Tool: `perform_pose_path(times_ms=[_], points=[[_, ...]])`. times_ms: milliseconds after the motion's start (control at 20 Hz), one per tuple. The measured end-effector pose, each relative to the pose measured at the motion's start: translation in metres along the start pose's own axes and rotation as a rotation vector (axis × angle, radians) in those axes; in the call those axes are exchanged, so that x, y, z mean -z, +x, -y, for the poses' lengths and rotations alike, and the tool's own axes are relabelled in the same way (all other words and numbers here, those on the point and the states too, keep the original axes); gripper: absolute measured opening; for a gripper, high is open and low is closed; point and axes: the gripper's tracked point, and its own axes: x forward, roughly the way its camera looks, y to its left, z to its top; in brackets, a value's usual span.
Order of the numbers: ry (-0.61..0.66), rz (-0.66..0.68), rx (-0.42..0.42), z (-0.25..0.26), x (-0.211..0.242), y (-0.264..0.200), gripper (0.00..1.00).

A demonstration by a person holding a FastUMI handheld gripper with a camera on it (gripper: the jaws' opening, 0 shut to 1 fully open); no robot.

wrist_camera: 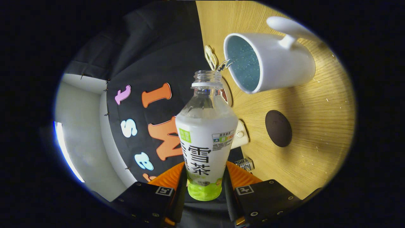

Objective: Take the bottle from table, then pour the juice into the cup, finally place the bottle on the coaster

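The gripper (204,190), at the bottom centre of the frame, has its two fingers clamped on the lower body of the bottle (205,133), one finger pressing each side of the labelled wall just above the green base. The bottle's long axis runs straight ahead from the fingers toward the middle of the frame, its uncapped neck ending just beside the rim of the white cup (269,63) in the upper right. The whole view is rolled, so that the wooden table (316,126) stands like a wall down the right side and the cup's open mouth faces left toward the bottle's mouth; a thin clear stream appears to bridge the neck and the rim, which suggests the pour is under way. The round dark coaster (278,128) lies on the table at centre right, below the cup in the frame and well apart from it, off to the right of the bottle's shoulder. For the last step the bottle would need to be righted and carried that way. A small clear cap (245,164) lies on the table near the right finger.
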Motion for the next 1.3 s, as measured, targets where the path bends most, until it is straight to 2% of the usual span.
perform_pose_path(times_ms=[300,600,1100,1300], points=[[0.045,0.009,-0.005,-0.007,-0.002,-0.005,0.57],[0.097,0.015,0.028,-0.01,-0.002,-0.006,0.57],[0.24,0.015,-0.009,-0.034,-0.003,-0.003,0.57],[0.273,0.034,0.017,-0.035,-0.006,-0.002,0.57]])
